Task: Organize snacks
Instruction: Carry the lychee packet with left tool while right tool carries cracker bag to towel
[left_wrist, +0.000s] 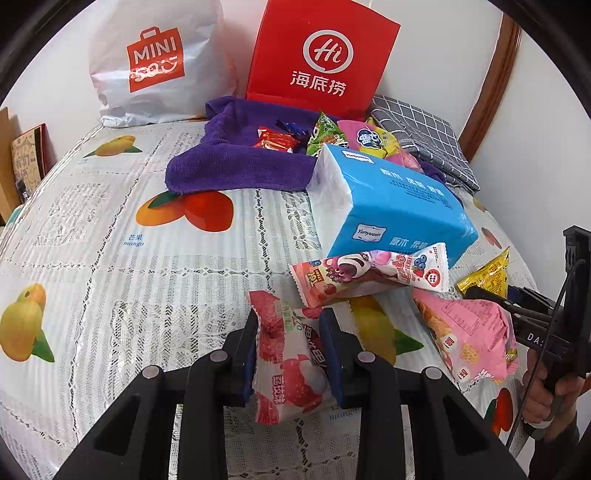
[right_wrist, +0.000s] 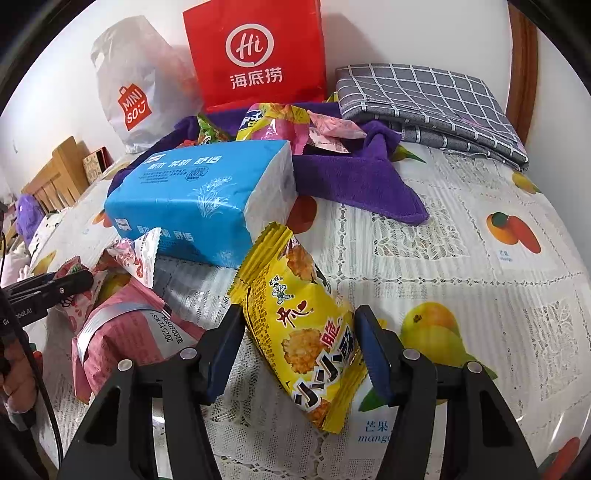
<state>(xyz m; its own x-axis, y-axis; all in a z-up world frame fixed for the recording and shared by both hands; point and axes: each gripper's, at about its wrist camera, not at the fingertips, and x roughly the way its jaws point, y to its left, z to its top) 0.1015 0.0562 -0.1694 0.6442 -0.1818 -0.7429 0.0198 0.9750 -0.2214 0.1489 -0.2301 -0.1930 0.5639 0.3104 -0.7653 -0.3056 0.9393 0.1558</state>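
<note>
Pinched in the left gripper (left_wrist: 290, 345): a red lychee snack packet (left_wrist: 286, 363), at six o'clock on the fruit-print tablecloth (left_wrist: 110, 258). Clamped in the right gripper (right_wrist: 297, 349): a yellow cracker packet (right_wrist: 303, 332). At twelve o'clock, a blue tissue pack (left_wrist: 391, 206).

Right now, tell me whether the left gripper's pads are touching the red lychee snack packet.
Touching. The left wrist view shows the left gripper closed on the lychee packet, both blue pads pressed against its sides so the wrapper pinches in between them.
</note>
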